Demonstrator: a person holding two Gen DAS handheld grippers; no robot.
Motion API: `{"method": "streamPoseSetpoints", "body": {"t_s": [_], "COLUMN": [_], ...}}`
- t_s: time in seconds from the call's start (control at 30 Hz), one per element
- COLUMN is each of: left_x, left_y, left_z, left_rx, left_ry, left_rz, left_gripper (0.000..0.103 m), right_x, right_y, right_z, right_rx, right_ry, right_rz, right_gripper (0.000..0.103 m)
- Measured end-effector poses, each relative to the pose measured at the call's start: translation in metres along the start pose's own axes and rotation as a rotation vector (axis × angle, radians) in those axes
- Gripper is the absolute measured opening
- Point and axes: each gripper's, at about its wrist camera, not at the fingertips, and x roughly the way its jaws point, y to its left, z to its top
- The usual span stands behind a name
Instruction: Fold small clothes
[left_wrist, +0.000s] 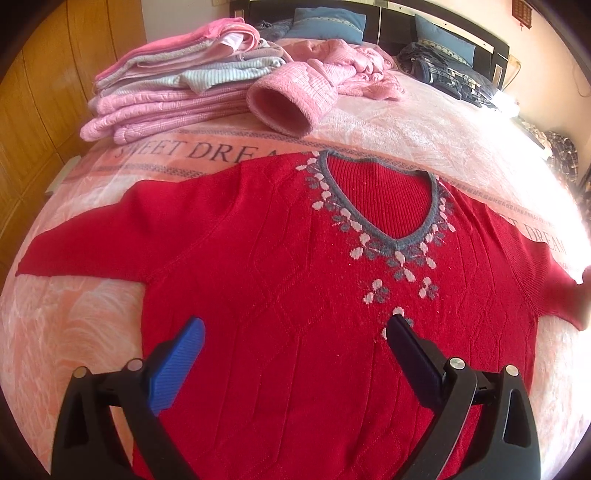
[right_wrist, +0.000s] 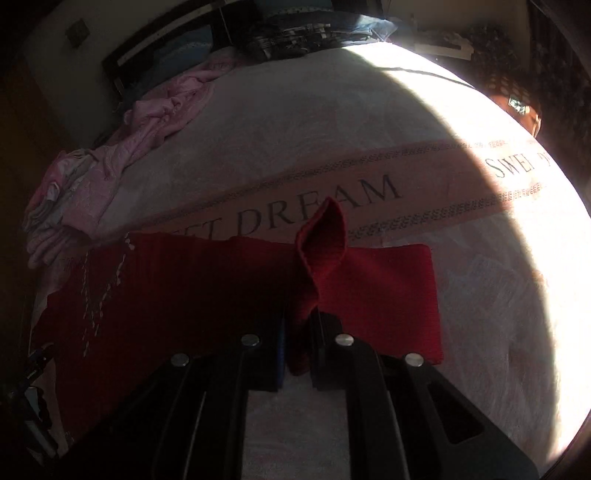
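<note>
left claw (left_wrist: 295, 325): black frame, blue ribbed pad, silver pins | right claw (right_wrist: 297, 332): black, pad seemingly blue, dim

The left wrist view rides just above the left tool (left_wrist: 295, 332), angled down over the red sweater (left_wrist: 295, 258) on the bed (left_wrist: 424, 125), facing the headboard (left_wrist: 391, 14) at 12 o'clock and the folded pile (left_wrist: 166, 88) at 11 o'clock. The right wrist view sits low and very close behind the right tool (right_wrist: 297, 339), at the sweater's sleeve (right_wrist: 376, 295), facing across the bed toward the pillows at 12 o'clock. Both views share the sweater, the lettered blanket band (left_wrist: 207, 151) and the loose pink garment (left_wrist: 332, 74).
</note>
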Motion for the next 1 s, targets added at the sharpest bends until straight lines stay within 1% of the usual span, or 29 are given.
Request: {"method": "streamPoseSetpoints", "body": {"t_s": [0.1,0.17,0.23,0.37,0.43,0.47,0.57,0.63,0.67,0.77,0.83,0.9,1.0], "left_x": [-0.001,0.0,0.001,0.004,0.006,0.007,0.009,0.009,0.009,0.009,0.011,0.017,0.032], "left_y": [0.007,0.012,0.017,0.023,0.023,0.022,0.015,0.006,0.001,-0.025,-0.051,-0.079,-0.124], "left_z": [0.004,0.006,0.006,0.005,0.005,0.006,0.007,0.01,0.011,0.015,0.018,0.021,0.023], "left_rx": [-0.001,-0.003,-0.007,-0.009,-0.002,0.002,0.021,0.037,0.043,0.063,0.085,0.099,0.129], "left_ry": [-0.005,-0.003,0.003,0.01,0.015,0.018,0.023,0.023,0.023,0.034,0.053,0.078,0.122], "left_rz": [-0.007,-0.013,-0.02,-0.024,-0.023,-0.024,-0.034,-0.051,-0.064,-0.127,-0.187,-0.239,-0.261], "left_gripper": [0.099,0.099,0.099,0.099,0.099,0.099,0.099,0.099,0.099,0.099,0.098,0.098,0.098], "right_x": [0.012,0.02,0.029,0.054,0.072,0.079,0.096,0.093,0.09,0.063,0.044,0.029,0.014], "right_y": [0.057,0.091,0.124,0.165,0.183,0.188,0.192,0.186,0.185,0.167,0.148,0.13,0.11], "right_z": [-0.001,-0.003,-0.004,-0.014,-0.014,-0.016,-0.021,-0.024,-0.025,-0.028,-0.034,-0.044,-0.061], "right_rx": [-0.07,-0.099,-0.135,-0.16,-0.163,-0.163,-0.139,-0.107,-0.098,-0.085,-0.071,-0.072,-0.073], "right_ry": [0.015,0.028,0.039,0.084,0.108,0.124,0.165,0.17,0.162,0.098,0.066,0.042,0.036], "right_rz": [0.061,0.126,0.16,0.215,0.217,0.217,0.236,0.303,0.318,0.301,0.282,0.246,0.214], "right_gripper": [0.008,0.008,0.008,0.008,0.008,0.012,0.019,0.021,0.022,0.023,0.023,0.024,0.025]}}
